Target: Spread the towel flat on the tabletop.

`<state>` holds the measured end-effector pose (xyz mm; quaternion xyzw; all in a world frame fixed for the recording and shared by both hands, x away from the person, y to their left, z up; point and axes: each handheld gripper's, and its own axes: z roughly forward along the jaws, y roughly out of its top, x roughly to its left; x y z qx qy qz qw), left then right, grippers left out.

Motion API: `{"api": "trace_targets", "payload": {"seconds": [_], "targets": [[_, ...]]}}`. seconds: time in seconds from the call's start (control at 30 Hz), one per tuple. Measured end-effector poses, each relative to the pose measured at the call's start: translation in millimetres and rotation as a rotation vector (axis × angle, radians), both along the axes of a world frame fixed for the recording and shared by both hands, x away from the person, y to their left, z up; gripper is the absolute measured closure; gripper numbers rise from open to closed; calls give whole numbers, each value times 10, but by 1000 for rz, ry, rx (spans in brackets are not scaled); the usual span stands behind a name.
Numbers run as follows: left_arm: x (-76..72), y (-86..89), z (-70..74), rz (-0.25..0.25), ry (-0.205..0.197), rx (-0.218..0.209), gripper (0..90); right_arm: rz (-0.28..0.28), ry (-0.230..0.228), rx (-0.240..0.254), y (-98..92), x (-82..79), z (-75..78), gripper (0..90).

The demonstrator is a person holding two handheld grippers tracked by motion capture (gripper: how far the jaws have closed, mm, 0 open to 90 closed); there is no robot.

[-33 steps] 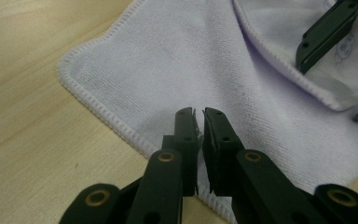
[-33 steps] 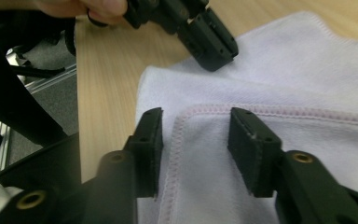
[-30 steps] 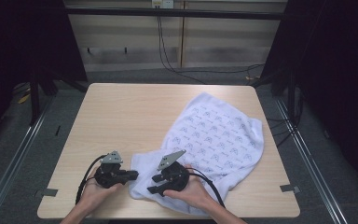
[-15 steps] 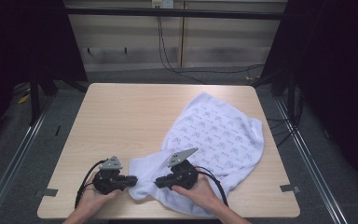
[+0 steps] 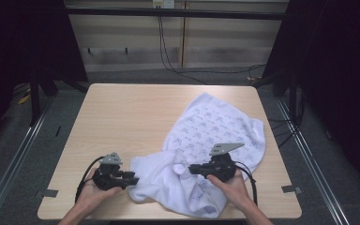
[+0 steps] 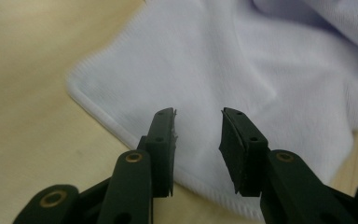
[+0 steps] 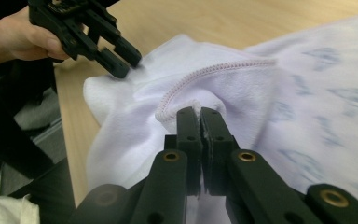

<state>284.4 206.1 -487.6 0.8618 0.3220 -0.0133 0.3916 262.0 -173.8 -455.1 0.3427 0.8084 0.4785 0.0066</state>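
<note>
At the table's near edge, our left gripper [image 6: 196, 140] hangs just over a hemmed corner of the white printed cloth [image 5: 215, 140], its jaws having just been opening, parted now with nothing pinched between them. Beside it, our right gripper [image 7: 200, 122] is clamped tight on a stitched fold of the same cloth, the pink-threaded seam bunched up at its tips. Beyond our hands, the cloth spreads across the right half of the wooden table [image 5: 131, 112], its far corner reaching toward the back edge; cables [image 5: 168, 51] trail down the wall behind.
</note>
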Motion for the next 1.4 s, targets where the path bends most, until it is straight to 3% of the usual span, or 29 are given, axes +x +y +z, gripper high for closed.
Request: {"api": "trace_targets", "payload": {"seconds": [0.03, 0.07, 0.13, 0.2, 0.23, 0.27, 0.3, 0.4, 0.43, 0.5, 0.6, 0.8, 0.83, 0.9, 1.0, 1.03, 1.2, 1.23, 1.27, 1.3, 1.33, 1.37, 1.4], "targets": [[103, 31, 69, 28, -25, -21, 641, -22, -3, 10, -87, -5, 17, 877], [103, 31, 69, 28, -25, -21, 634, -30, -6, 7, -129, -13, 28, 877], [307, 48, 47, 74, -50, -7, 625, -48, -18, 1, -225, -31, 53, 877], [355, 52, 31, 90, -52, -12, 617, -66, -24, -1, -313, -41, 61, 877], [466, 47, 14, 115, -67, 24, 604, -76, -25, 0, -358, -47, 54, 877], [508, 61, 20, 131, -90, 17, 601, -82, -26, -1, -383, -51, 46, 876], [551, 91, 21, 148, -92, -2, 601, -90, -27, -5, -414, -56, 36, 877], [641, 131, 2, 165, -80, 28, 601, -105, -25, -6, -502, -61, 6, 876], [710, 163, -33, 178, -70, 1, 606, -111, -23, -9, -534, -56, -7, 876], [728, 153, -53, 160, -61, -4, 613, -116, -25, -9, -550, -52, -16, 876], [679, 31, -121, 96, -71, 34, 624, -130, -20, -18, -607, -54, -38, 876], [618, -25, -107, 71, -69, 46, 552, -144, -27, -26, -674, -68, -27, 875], [562, -44, -97, 53, -80, 66, 530, -156, -23, -23, -721, -79, -33, 874], [501, -53, -101, 19, -69, 49, 535, -162, -25, -23, -766, -90, -43, 874], [451, -65, -98, -19, -73, 56, 740, -177, -21, -22, -808, -106, -50, 874], [436, -65, -104, -37, -59, 50, 827, -181, -23, -26, -847, -120, -56, 874], [420, -56, -116, -18, -37, 20, 864, -196, -28, -15, -891, -133, -32, 874], [406, -13, -78, -7, -38, -14, 864, -204, -36, -2, -913, -141, 5, 874], [406, -13, -78, -7, -38, -14, 864, -209, -39, 4, -924, -150, 26, 874], [350, 47, 23, 3, -58, -69, 864, -213, -50, 17, -939, -175, 68, 874], [350, 47, 23, 3, -58, -69, 864, -213, -50, 17, -939, -175, 68, 874], [256, 114, 153, 9, -86, -135, 864, -212, -68, 41, -962, -245, 155, 874], [256, 114, 153, 9, -86, -135, 864, -212, -68, 41, -962, -245, 155, 874]]}}
